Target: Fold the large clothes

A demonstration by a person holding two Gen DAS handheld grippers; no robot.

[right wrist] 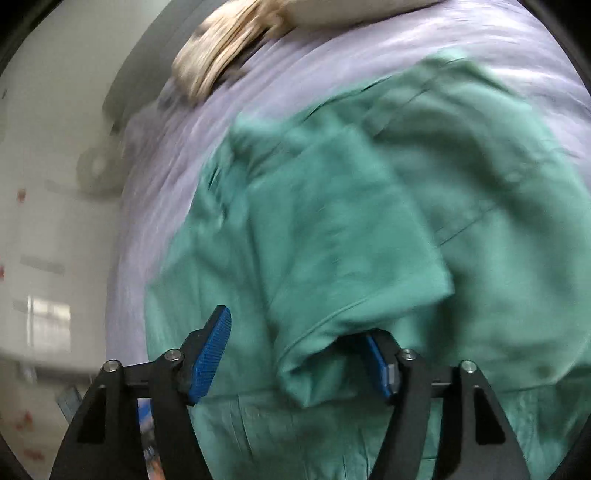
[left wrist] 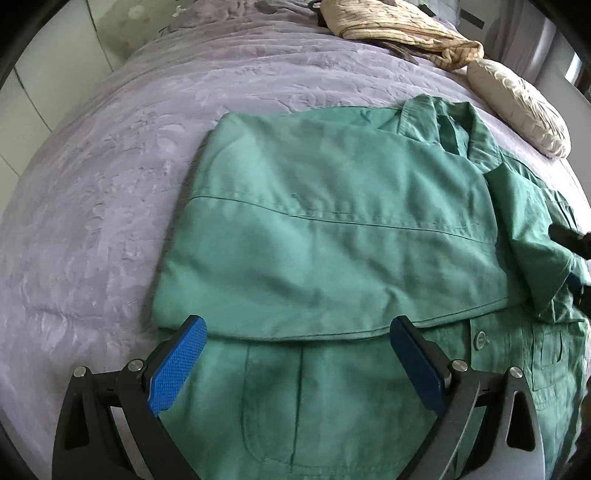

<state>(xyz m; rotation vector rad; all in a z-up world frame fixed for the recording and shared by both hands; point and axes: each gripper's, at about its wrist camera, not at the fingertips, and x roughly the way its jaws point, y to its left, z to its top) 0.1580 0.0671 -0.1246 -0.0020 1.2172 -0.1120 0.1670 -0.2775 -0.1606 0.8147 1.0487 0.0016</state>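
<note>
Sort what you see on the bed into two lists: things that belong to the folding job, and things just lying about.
Belongs to the job:
green shirt
left tool, open
right tool, open

Just lying about:
beige striped cloth
cream pillow
purple bedspread, the work surface

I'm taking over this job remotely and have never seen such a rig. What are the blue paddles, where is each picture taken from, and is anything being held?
Each picture comes from a fisheye camera on a hand-held gripper, looking along its two blue-padded fingers. The left gripper is open above a green shirt, partly folded on a lilac bedspread. A beige pillow and a cream blanket lie further up. The right gripper is open too; the sleeve lies between its fingers, ungripped. That view is blurred.
</note>
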